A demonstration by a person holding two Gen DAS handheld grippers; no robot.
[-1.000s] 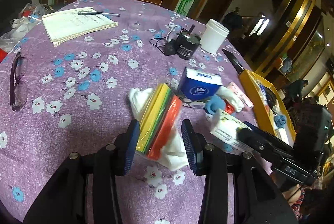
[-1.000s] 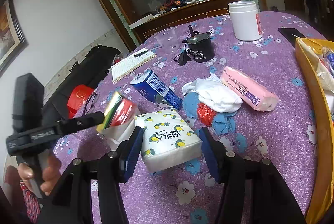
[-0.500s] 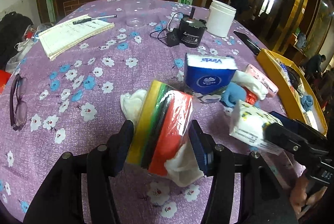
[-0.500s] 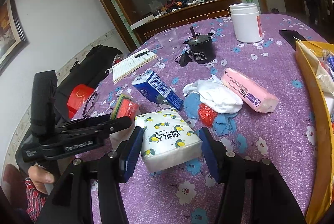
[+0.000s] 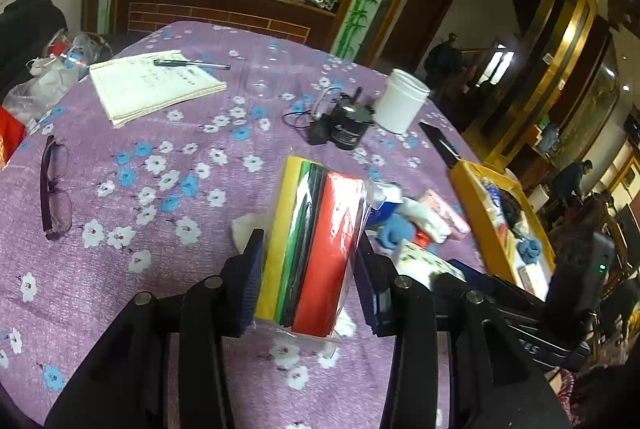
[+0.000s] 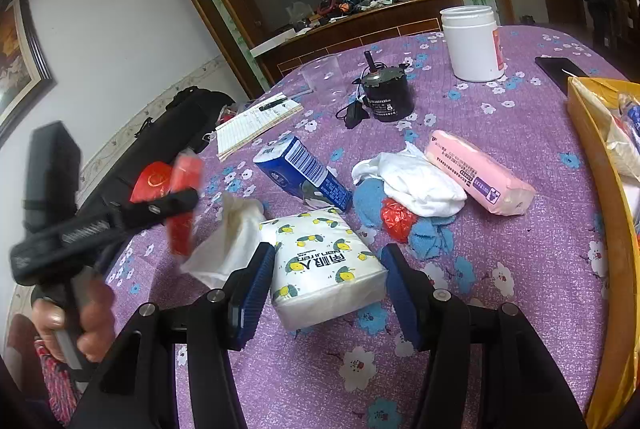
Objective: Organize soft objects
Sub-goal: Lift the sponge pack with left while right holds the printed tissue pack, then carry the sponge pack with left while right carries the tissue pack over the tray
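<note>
My left gripper [image 5: 310, 281] is shut on a plastic-wrapped pack of coloured sponges [image 5: 316, 241], yellow, green, black and red, and holds it above the purple floral tablecloth [image 5: 152, 229]. It also shows blurred in the right wrist view [image 6: 182, 205]. My right gripper [image 6: 326, 285] is open around a white lemon-print tissue pack [image 6: 324, 269] that lies on the cloth; the pads stand beside it with small gaps. A white cloth [image 6: 228, 241] lies left of it.
A blue tissue box [image 6: 304, 173], a white cloth [image 6: 416, 181], blue rags [image 6: 432, 233], a red piece [image 6: 396, 217] and a pink pack [image 6: 476, 173] lie ahead. A yellow tray [image 6: 600, 165] holding items is at the right. Further back are a black motor [image 6: 384, 93], white jar [image 6: 472, 45], notebook [image 5: 152, 85] and glasses [image 5: 54, 185].
My left gripper closed on the sponge pack and lifted it off the white cloth. My right gripper stayed around the lemon-print tissue pack.
</note>
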